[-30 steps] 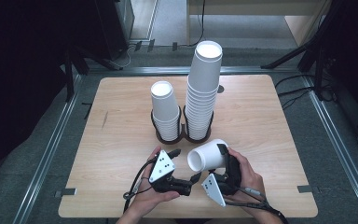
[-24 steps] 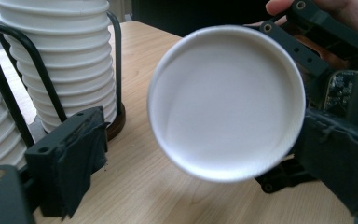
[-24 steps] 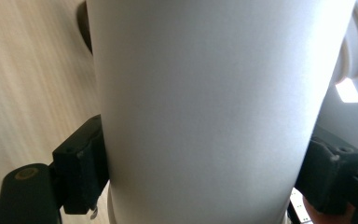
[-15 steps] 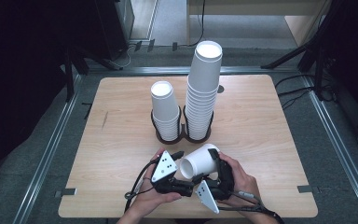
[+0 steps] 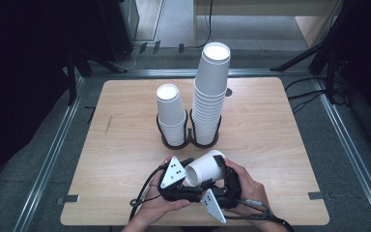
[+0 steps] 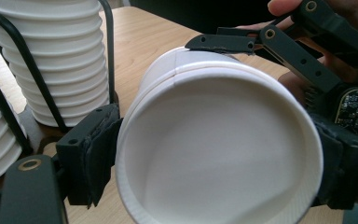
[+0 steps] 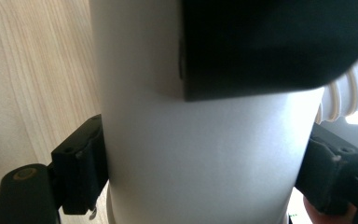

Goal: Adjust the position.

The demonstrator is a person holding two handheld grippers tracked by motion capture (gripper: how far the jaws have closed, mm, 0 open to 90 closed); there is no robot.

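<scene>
High view, table: the wooden table (image 5: 125, 145) carries everything you are working with, and your forearms come in at its near edge.
Tall stack: the tall stack of white paper cups (image 5: 210, 96) stands upright in the right ring of the black wire holder (image 5: 188, 140), near the middle of the table.
Short stack: the short stack of cups (image 5: 172, 115) stands just beside it in the left ring; in the left gripper view its ribbed rims (image 6: 60, 70) sit behind the wire.
Loose cup: the single paper cup (image 5: 204, 167) lies tilted on its side between your two hands, just in front of the holder and clear of it, its open mouth turned towards your left.
Right tongs: your right tongs (image 5: 224, 179) are clamped on the cup's body; in the right gripper view the pads press the white wall (image 7: 200, 158) from both sides.
Left tongs: your left tongs (image 5: 186, 169) have just been closing, with the cup's mouth end between them. In the left gripper view one pad (image 6: 93, 158) touches the rim (image 6: 214, 149) at the left and the other jaw lies against the rim at the right, so they grip the cup as well.
</scene>
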